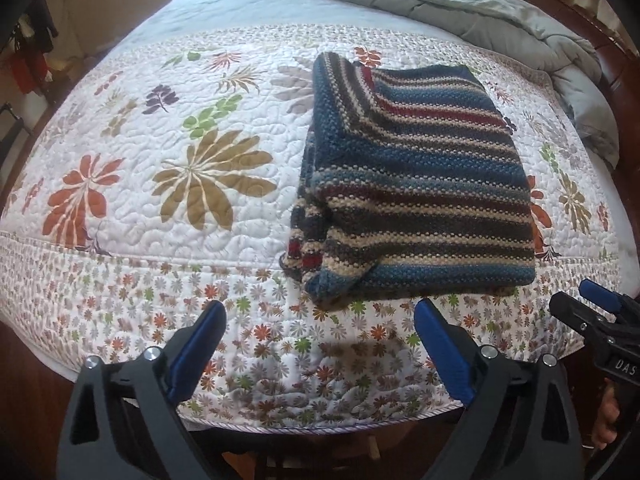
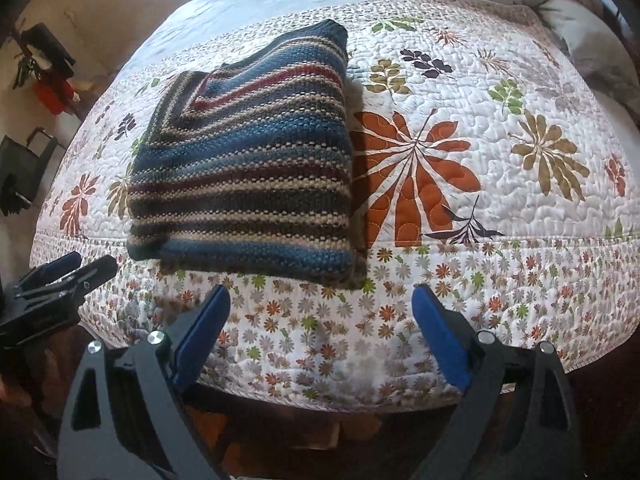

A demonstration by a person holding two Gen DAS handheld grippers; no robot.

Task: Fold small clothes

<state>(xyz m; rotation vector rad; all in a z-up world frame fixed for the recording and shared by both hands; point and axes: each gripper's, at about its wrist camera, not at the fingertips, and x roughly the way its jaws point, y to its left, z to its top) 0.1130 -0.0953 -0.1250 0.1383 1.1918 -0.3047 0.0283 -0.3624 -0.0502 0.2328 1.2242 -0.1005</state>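
The striped knit sweater point(image 1: 416, 184) is lying folded into a thick, roughly square bundle on the floral quilt point(image 1: 168, 184), close to the bed's near edge and sitting just above the band of small printed flowers. It is showing horizontal stripes of blue, dark brown, cream and a few thin lines of red, in a chunky, pebbly stitch. Toward its far side the stripes are turning a corner, making a V shape (that looks like the neckline area, folded in). On one side a sleeve or inner layer is poking out at the near corner, a little loose and rumpled, while the opposite edge is running straight and tidy.

The left gripper point(image 1: 320, 316) is hovering over the quilt's near border, its blue-padded fingers point(image 1: 200, 344) standing wide apart with nothing between them. The right gripper point(image 2: 322, 300) is doing the same just beside it, fingers spread and empty, short of the sweater's near edge. A grey comforter point(image 1: 460, 8) is lying bunched at the far end of the bed.
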